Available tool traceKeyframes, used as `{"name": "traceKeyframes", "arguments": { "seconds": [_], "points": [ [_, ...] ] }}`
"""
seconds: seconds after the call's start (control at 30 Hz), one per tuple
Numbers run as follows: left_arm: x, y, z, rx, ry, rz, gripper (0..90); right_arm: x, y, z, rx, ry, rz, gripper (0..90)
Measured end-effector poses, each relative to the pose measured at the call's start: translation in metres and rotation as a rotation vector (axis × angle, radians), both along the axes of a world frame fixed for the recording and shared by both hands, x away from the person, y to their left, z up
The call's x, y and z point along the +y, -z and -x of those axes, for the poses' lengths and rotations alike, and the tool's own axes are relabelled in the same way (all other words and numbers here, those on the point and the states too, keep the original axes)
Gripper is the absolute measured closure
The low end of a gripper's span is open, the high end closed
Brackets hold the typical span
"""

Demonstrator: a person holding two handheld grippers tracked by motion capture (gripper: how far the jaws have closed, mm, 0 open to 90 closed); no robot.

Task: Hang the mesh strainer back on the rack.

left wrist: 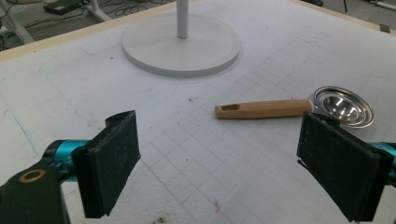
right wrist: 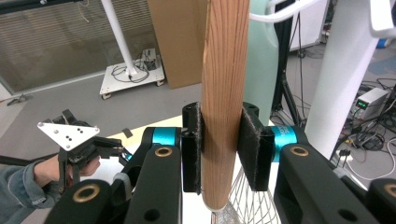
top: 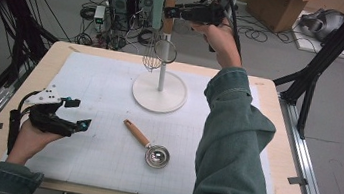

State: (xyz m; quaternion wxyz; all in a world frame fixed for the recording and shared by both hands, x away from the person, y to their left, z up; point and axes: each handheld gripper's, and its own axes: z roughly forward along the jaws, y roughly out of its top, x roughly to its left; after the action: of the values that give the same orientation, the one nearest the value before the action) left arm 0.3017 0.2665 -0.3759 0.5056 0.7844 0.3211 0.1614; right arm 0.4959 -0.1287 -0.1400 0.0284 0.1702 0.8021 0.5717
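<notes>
right claw (right wrist: 223,154) pinching whisk handle (right wrist: 224,93) up at rack (top: 159,91) | left claw (left wrist: 219,163) spread, hovering near desk (top: 271,97) left edge | 1 scoop (top: 149,147) mid-desk, open mat around

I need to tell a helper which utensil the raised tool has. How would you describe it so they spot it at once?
Start at the white stand at the table's far side. Two utensils hang from its top: a whisk with a pale green handle and, beside it, a strainer. The right tool is shut on the strainer's handle, the only wooden one up there.
</notes>
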Motion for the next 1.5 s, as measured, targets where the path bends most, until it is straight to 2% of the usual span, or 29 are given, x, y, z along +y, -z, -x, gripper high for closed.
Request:
{"name": "traceKeyframes", "arguments": {
  "seconds": [0.33,0.8,1.33,1.5],
  "points": [
    [0.002,-0.001,0.000,-0.004,-0.001,0.002,13.5,0.000,0.005,-0.005,0.006,0.016,0.003,72.6],
    [0.004,0.000,-0.001,0.001,-0.004,0.008,13.5,-0.001,0.012,-0.007,-0.012,0.053,-0.033,68.8],
    [0.007,-0.001,-0.002,-0.001,-0.008,0.009,13.5,-0.021,0.006,0.002,-0.035,0.078,-0.043,69.1],
    [0.006,0.000,-0.002,0.002,-0.006,0.010,13.4,-0.028,0.010,0.006,-0.032,0.077,-0.031,72.8]
  ]
}}
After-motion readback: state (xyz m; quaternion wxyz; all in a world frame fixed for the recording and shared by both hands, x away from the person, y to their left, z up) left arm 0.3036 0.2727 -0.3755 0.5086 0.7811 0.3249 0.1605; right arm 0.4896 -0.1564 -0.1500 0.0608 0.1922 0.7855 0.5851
